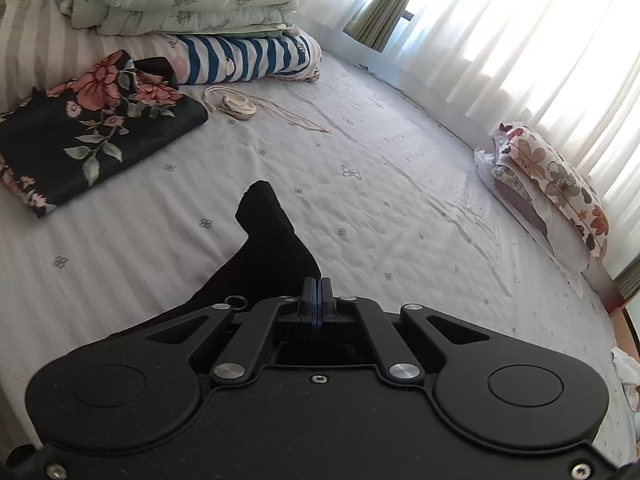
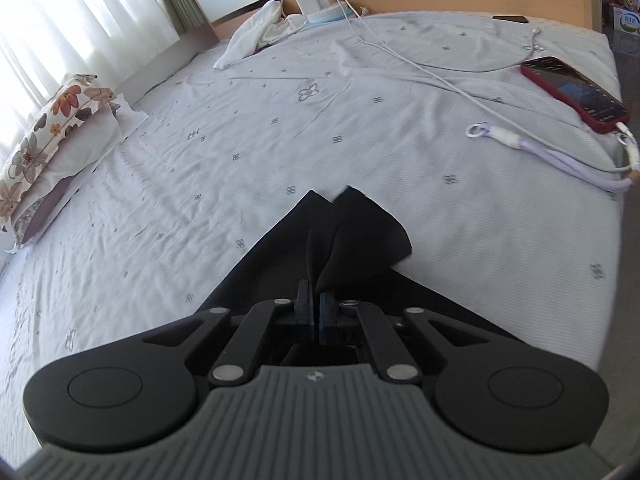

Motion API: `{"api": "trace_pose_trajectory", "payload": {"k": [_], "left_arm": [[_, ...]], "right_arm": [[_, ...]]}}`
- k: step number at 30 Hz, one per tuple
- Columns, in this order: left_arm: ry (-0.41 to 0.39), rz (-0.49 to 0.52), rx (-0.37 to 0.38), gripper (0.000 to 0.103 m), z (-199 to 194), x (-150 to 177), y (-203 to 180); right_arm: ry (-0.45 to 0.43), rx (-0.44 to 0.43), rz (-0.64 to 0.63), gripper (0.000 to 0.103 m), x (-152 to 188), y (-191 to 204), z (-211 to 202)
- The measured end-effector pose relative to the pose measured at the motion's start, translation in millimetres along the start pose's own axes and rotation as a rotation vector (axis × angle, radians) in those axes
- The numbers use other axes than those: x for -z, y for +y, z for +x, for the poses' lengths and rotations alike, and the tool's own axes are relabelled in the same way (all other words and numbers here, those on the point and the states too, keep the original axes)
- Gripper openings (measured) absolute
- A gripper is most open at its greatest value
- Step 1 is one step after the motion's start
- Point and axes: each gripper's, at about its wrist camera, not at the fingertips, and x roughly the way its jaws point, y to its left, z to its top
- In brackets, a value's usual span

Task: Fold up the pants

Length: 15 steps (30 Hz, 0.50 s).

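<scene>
the left gripper (image 1: 316, 292) has its fingers pressed fully together on a pinch of the black pants (image 1: 276, 248), which rise ahead of the tips in a peaked fold above the bed (image 1: 400, 208). the right gripper (image 2: 315, 300) has its fingers all but closed on another edge of the pants (image 2: 352, 232), the cloth fanning forward and trailing back under the tool. both hands look equally engaged; the garment's long axis cannot be told. the coming move likely carries both held edges across the open sheet beyond the pants. left of the pants lies a folded floral cloth (image 1: 92, 128), with a corded compact (image 1: 238, 106) farther off; right of the pants a red phone (image 2: 576, 94), charging cable (image 2: 420, 64) and strap (image 2: 560, 156) sit well apart.
</scene>
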Motion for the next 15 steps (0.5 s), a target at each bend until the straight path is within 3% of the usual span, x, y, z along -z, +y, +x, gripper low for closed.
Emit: {"api": "trace_pose_trajectory", "payload": {"k": [6, 10, 15], "left_arm": [[0.024, 0.001, -0.036, 0.000, -41, 35, 38], [0.059, -0.012, -0.104, 0.000, -42, 59, 61], [0.047, 0.019, -0.121, 0.000, -45, 70, 64]], "right_arm": [[0.028, -0.003, -0.002, 0.005, 17, -42, -22], [0.093, -0.012, -0.017, 0.006, 31, -65, -19], [0.103, 0.004, -0.051, 0.011, 41, -81, -24]]}}
